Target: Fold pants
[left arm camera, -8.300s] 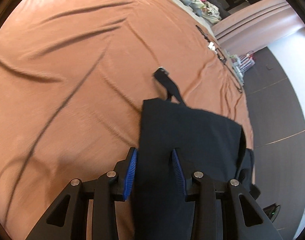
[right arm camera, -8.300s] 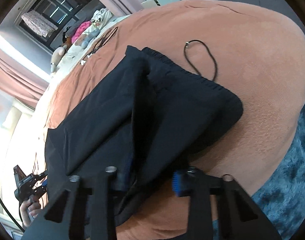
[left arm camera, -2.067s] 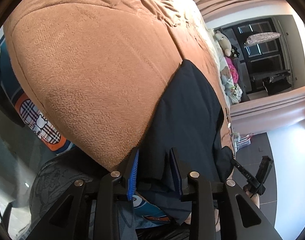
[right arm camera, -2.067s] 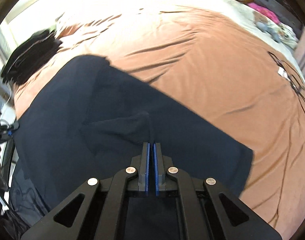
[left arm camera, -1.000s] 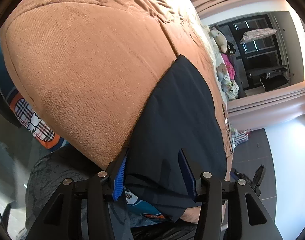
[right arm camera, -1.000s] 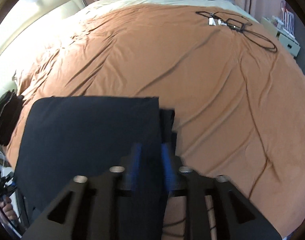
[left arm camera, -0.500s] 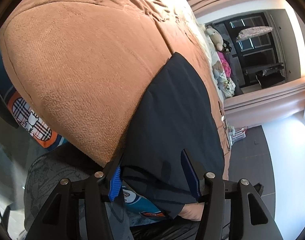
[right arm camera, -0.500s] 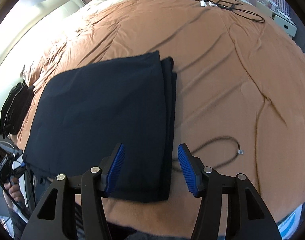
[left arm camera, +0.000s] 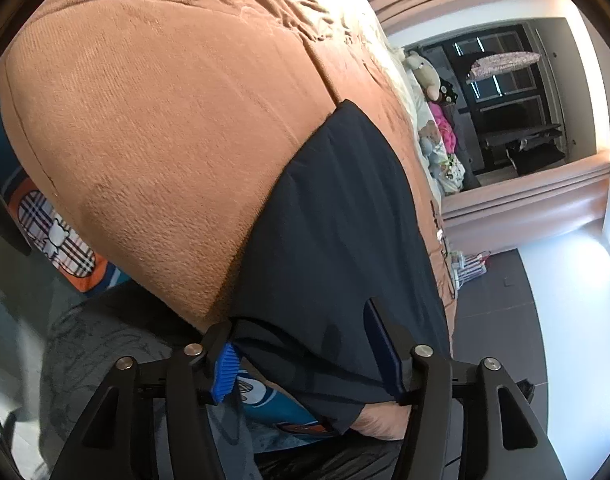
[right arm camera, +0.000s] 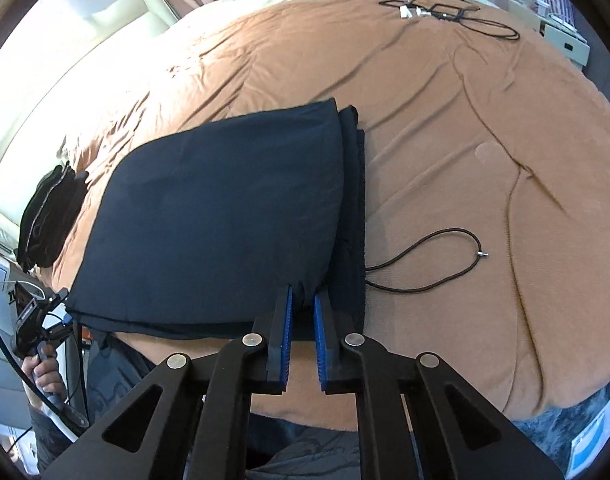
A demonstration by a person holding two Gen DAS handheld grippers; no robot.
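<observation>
The folded dark navy cloth pants [right arm camera: 225,216] lie on the rust-brown bed cover [right arm camera: 445,120]. The right gripper [right arm camera: 303,308] fingers are closing on their near corner; the left gripper [left arm camera: 305,352] fingers are opening astride the edge.

The folded pants [right arm camera: 225,216] lie on my bed [right arm camera: 445,128] at centre left of the right view, their near edge by the bed's edge. A cord [right arm camera: 437,256] trails right of them. More clothes [right arm camera: 45,216] sit far left, cables [right arm camera: 453,12] upper right.
</observation>
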